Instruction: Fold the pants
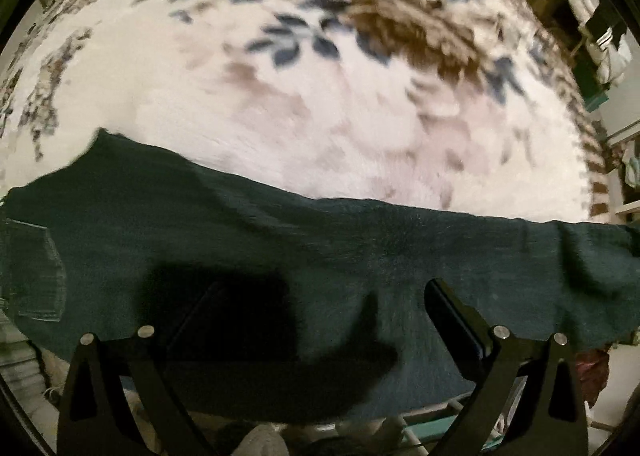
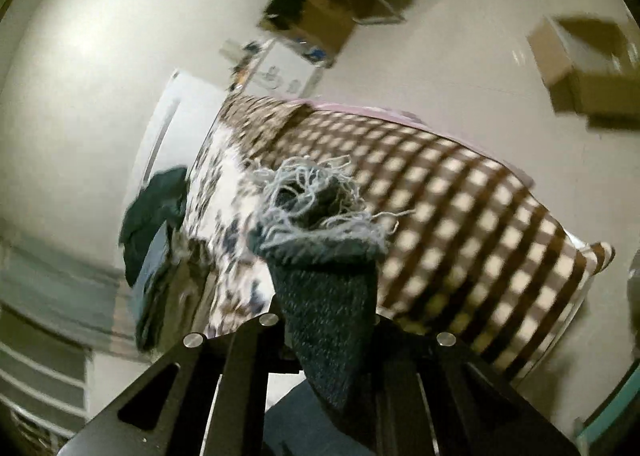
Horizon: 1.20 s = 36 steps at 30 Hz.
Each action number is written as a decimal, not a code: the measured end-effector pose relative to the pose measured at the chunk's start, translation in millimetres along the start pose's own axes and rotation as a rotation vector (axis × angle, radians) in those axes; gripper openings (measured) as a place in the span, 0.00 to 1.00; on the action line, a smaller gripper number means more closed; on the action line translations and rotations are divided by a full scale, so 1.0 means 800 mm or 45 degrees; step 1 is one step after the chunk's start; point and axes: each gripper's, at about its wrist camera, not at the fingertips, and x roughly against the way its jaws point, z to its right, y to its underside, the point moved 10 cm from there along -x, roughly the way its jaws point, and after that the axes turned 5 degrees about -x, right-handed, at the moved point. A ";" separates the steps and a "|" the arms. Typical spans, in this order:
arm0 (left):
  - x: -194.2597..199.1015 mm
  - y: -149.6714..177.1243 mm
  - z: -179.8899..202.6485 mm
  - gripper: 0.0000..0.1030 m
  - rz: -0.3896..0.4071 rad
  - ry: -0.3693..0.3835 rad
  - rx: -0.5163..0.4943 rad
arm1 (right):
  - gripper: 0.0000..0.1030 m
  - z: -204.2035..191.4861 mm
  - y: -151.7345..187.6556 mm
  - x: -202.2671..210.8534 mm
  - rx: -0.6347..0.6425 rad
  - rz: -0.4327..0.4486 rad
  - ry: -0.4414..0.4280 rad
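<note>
Denim pants (image 1: 320, 256) look heavy and floppy; my right gripper (image 2: 326, 320) pinches the frayed hem (image 2: 316, 207), left gripper (image 1: 320, 320) spread.

Matte black left tool (image 1: 320, 316) and right tool (image 2: 326, 320), triangular cutouts, silver screws.

Both views were dim and yellowish, with heavy motion blur and fisheye bending toward black corners. A hard dark shadow (image 1: 240, 320) lay on the pants (image 1: 360, 256). Soft glare brightened the wall (image 2: 88, 43) upper left.
</note>
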 end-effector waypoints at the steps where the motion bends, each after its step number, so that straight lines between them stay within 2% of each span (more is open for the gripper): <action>1: 0.011 0.000 -0.010 1.00 0.015 -0.001 0.006 | 0.10 -0.020 0.011 0.006 0.035 -0.003 0.004; 4: 0.039 0.010 -0.049 1.00 0.040 -0.004 0.053 | 0.10 -0.084 0.059 0.009 0.166 -0.031 0.039; 7: 0.059 0.035 -0.092 1.00 0.048 -0.022 0.121 | 0.10 -0.141 0.135 -0.006 0.293 -0.083 0.084; 9: 0.067 0.055 -0.125 1.00 0.047 -0.042 0.172 | 0.10 -0.175 0.199 -0.029 0.380 -0.132 0.109; 13: 0.077 0.102 -0.188 1.00 0.030 -0.095 0.274 | 0.10 -0.204 0.332 -0.089 0.488 -0.255 0.149; 17: 0.079 0.141 -0.262 1.00 0.003 -0.166 0.383 | 0.10 -0.195 0.464 -0.152 0.596 -0.398 0.220; 19: 0.081 0.163 -0.301 1.00 -0.012 -0.204 0.447 | 0.18 -0.178 0.535 -0.184 0.647 -0.523 0.302; 21: 0.083 0.184 -0.334 1.00 -0.021 -0.232 0.514 | 0.40 -0.161 0.590 -0.203 0.643 -0.676 0.347; 22: 0.084 0.192 -0.345 1.00 -0.027 -0.240 0.540 | 0.42 -0.161 0.623 -0.206 0.642 -0.779 0.308; 24: 0.084 0.212 -0.369 1.00 -0.049 -0.259 0.598 | 0.45 -0.179 0.691 -0.190 0.686 -0.996 0.151; 26: 0.084 0.226 -0.383 1.00 -0.067 -0.265 0.638 | 0.46 -0.188 0.715 -0.164 0.746 -1.060 0.091; 28: 0.085 0.229 -0.388 1.00 -0.071 -0.261 0.647 | 0.46 -0.182 0.707 -0.141 0.758 -1.044 0.112; 31: 0.085 0.223 -0.380 1.00 -0.052 -0.241 0.627 | 0.47 -0.170 0.649 -0.120 0.710 -0.918 0.180; 34: 0.080 0.215 -0.371 1.00 -0.042 -0.217 0.610 | 0.47 -0.153 0.578 -0.124 0.579 -0.778 0.258; 36: 0.076 0.214 -0.368 1.00 -0.043 -0.207 0.620 | 0.47 -0.133 0.558 -0.144 0.498 -0.767 0.327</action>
